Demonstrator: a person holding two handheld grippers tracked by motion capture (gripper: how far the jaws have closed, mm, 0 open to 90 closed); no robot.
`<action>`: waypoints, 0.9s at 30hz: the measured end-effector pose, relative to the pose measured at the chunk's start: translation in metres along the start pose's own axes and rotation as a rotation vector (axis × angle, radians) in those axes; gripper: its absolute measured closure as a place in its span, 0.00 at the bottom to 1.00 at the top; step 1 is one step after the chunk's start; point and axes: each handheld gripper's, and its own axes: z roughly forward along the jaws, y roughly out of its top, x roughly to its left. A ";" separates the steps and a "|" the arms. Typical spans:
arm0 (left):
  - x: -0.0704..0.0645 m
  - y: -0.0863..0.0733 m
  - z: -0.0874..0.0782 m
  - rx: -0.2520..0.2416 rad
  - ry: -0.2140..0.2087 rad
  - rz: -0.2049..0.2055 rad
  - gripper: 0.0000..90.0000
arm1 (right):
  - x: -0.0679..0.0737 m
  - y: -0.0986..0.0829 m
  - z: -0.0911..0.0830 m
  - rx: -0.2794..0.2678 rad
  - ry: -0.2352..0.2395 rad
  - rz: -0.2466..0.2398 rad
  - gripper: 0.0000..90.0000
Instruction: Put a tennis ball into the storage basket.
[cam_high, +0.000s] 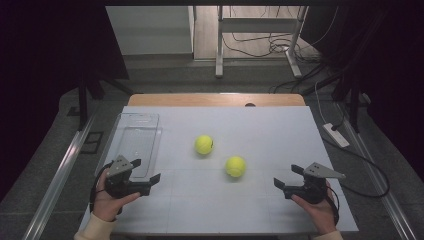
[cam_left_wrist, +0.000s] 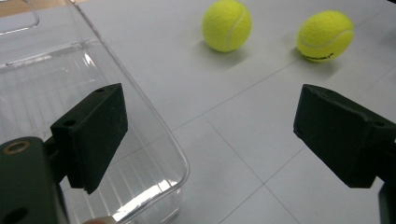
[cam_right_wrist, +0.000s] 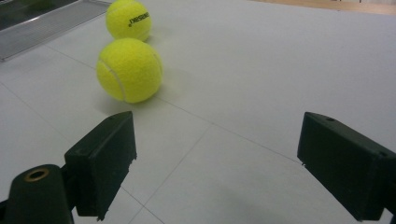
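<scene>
On the pale grey tabletop (cam_high: 280, 210), the clear plastic rectangular tray (cam_high: 150, 131) lies at about nine o'clock, with the farther fuzzy yellow tennis ball (cam_high: 204, 144) near the centre and the nearer fuzzy yellow tennis ball (cam_high: 235, 166) just beside it toward four o'clock. The left gripper (cam_high: 148, 176), at seven o'clock over the tray's near corner, and the right gripper (cam_high: 287, 176), at five o'clock, both stand wide open and hold nothing. The likely trouble is a jaw nudging either ball before closing, so it rolls off across the smooth top or knocks its neighbour, and a ball dropped into the shallow tray could bounce out
</scene>
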 end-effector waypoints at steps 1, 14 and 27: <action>0.000 0.001 0.000 -0.001 -0.002 0.001 0.12 | 0.000 0.000 0.000 0.000 -0.002 0.002 0.13; -0.007 0.011 0.006 0.012 -0.021 0.027 0.13 | -0.001 -0.001 0.000 0.003 -0.007 0.001 0.13; -0.011 0.017 0.011 0.016 -0.036 0.045 0.13 | 0.000 -0.001 0.000 -0.002 -0.002 0.003 0.13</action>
